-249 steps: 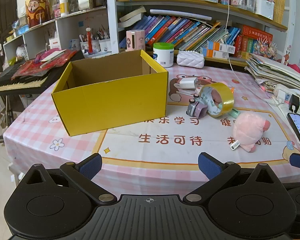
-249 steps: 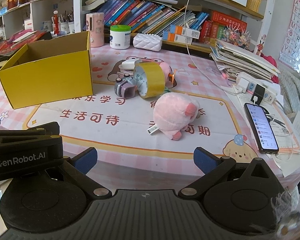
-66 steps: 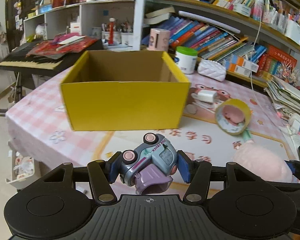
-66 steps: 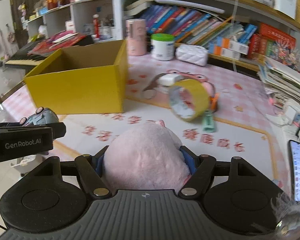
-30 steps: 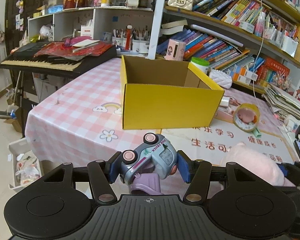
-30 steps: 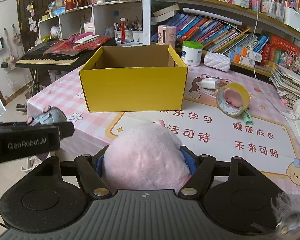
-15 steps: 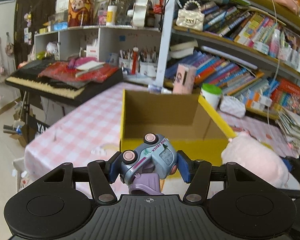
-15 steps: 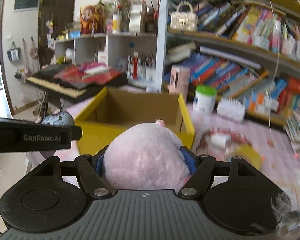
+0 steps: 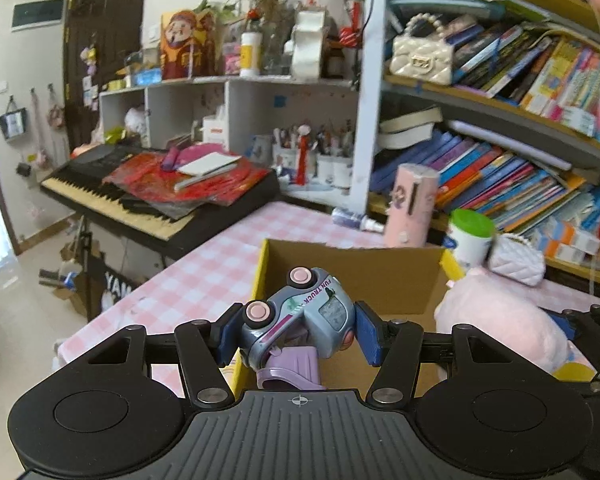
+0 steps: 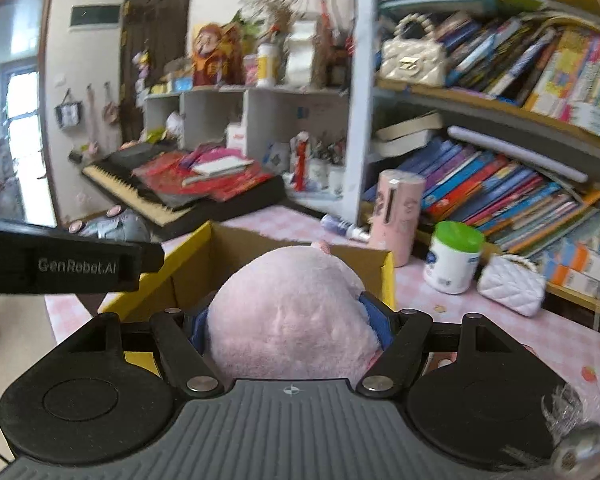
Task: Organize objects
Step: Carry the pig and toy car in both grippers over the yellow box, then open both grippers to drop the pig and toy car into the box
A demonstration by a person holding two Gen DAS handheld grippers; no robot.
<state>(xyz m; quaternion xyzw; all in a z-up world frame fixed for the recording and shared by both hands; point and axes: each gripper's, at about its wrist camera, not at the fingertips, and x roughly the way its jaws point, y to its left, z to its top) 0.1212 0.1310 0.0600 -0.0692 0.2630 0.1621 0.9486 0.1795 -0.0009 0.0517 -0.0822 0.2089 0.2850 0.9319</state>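
Two grippers loaded | left gripper pinches toy truck | right gripper pinches pink plush | both above yellow box

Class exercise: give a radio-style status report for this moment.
Left gripper shut on toy truck; right gripper shut on pink plush. Both above open yellow box. Nothing blocking the opening.

Mounted behind each gripper's fingers, facing 12 o'clock, close above the yellow box. Shared: box, bookshelf, keyboard.
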